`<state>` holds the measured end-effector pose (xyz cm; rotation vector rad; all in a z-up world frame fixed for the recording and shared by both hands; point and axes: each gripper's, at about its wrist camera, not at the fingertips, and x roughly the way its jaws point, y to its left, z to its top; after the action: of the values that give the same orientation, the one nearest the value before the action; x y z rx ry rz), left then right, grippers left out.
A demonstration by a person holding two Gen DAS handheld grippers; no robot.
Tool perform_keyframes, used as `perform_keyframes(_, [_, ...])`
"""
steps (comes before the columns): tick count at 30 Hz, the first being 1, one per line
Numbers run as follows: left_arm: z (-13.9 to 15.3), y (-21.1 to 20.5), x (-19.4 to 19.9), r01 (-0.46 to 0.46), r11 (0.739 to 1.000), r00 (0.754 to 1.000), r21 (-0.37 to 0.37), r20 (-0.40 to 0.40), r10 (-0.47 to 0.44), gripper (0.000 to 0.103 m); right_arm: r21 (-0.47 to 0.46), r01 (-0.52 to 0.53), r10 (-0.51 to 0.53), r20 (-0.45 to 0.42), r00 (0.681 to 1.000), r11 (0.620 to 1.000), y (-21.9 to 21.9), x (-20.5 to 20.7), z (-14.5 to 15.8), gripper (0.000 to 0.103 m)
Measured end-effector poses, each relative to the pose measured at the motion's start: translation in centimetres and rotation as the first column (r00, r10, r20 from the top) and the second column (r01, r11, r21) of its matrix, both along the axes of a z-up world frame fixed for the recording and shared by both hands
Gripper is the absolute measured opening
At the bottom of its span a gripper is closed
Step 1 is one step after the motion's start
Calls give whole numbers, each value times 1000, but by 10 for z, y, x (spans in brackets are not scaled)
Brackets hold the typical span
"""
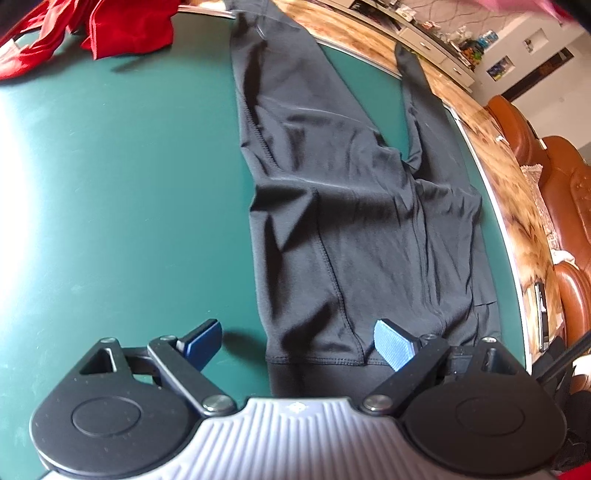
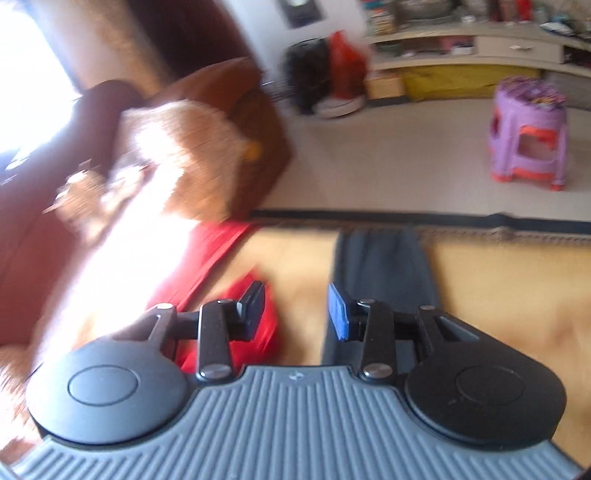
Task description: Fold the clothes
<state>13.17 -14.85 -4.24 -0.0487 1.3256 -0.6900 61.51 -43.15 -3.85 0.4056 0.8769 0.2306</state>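
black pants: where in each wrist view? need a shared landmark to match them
Left wrist: black pants run from top centre down to the open left tool, spread on the green mat.
Right wrist: dark strip at centre, blurred; probably the pants.
Shared landmark: red garment.

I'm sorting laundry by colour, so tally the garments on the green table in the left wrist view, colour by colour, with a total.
Black: 1, the black pants spread flat.
Red: 1, the red garment bunched at the far edge.
Total: 2

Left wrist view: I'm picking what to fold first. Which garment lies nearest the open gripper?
The black garment, spread flat between the left gripper's fingers; the red garment sits crumpled at the far edge.
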Motion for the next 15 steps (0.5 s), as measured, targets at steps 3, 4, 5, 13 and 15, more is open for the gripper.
perform_keyframes(3, [3, -3, -3, 14, 1000, 1000, -8, 8, -14, 93, 42, -51, 52, -6, 999, 998, -8, -67, 10, 44])
perform_keyframes(4, [4, -5, -4, 18, 1000, 1000, -7, 12, -18, 93, 55, -65, 66, -11, 998, 996, -11, -89, 15, 44])
perform_keyframes(5, [4, -7, -6, 24, 1000, 999, -3, 21, -24, 93, 56, -85, 86, -17, 996, 995, -13, -111, 19, 44])
perform_keyframes(13, [-1, -15, -40, 121, 992, 993, 35, 4, -121, 93, 47, -326, 329, -173, 928, 944, 7, -314, 33, 45])
perform_keyframes(15, [-1, -15, -50, 138, 990, 990, 32, 13, -139, 93, 69, -354, 360, -227, 905, 933, 17, -368, 24, 45])
